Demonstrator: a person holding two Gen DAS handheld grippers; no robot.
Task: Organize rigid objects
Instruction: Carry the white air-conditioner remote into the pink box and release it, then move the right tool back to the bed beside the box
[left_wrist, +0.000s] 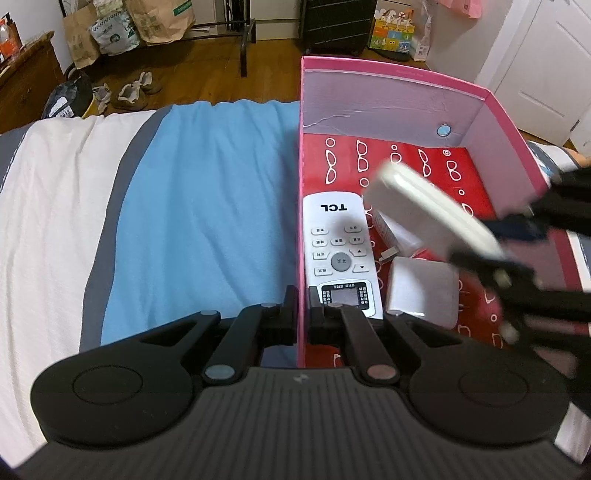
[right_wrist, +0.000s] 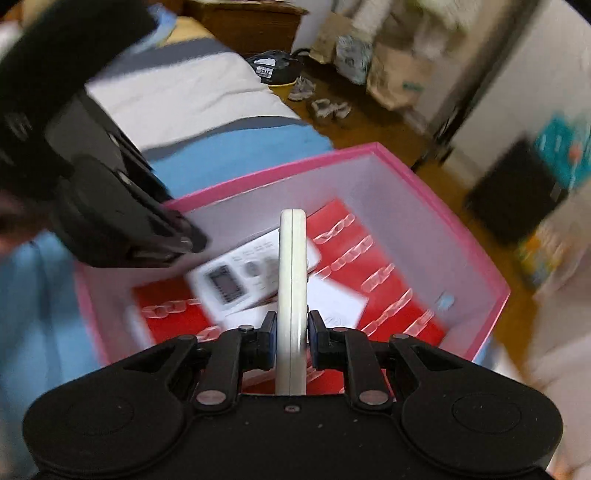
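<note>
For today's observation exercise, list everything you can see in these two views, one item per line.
box: 1, pink, red patterned floor, on the bed
TCL remote: 1, white, lying in the box by its left wall
white blocks: about 2, beside the remote
flat device: 1, cream, held edge-up over the box
bedcover: 1, blue, white, grey
paper bags: several, brown, floor
left gripper: black, jaws pinching box wall
right gripper: black, jaws clamping device

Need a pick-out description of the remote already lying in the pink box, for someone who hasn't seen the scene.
Find the pink box with the red patterned floor on the blue-and-white bedspread. The TCL remote lies flat along its left wall, next to a white charger block. Only it shows grey buttons, a small screen and the TCL logo.
</note>
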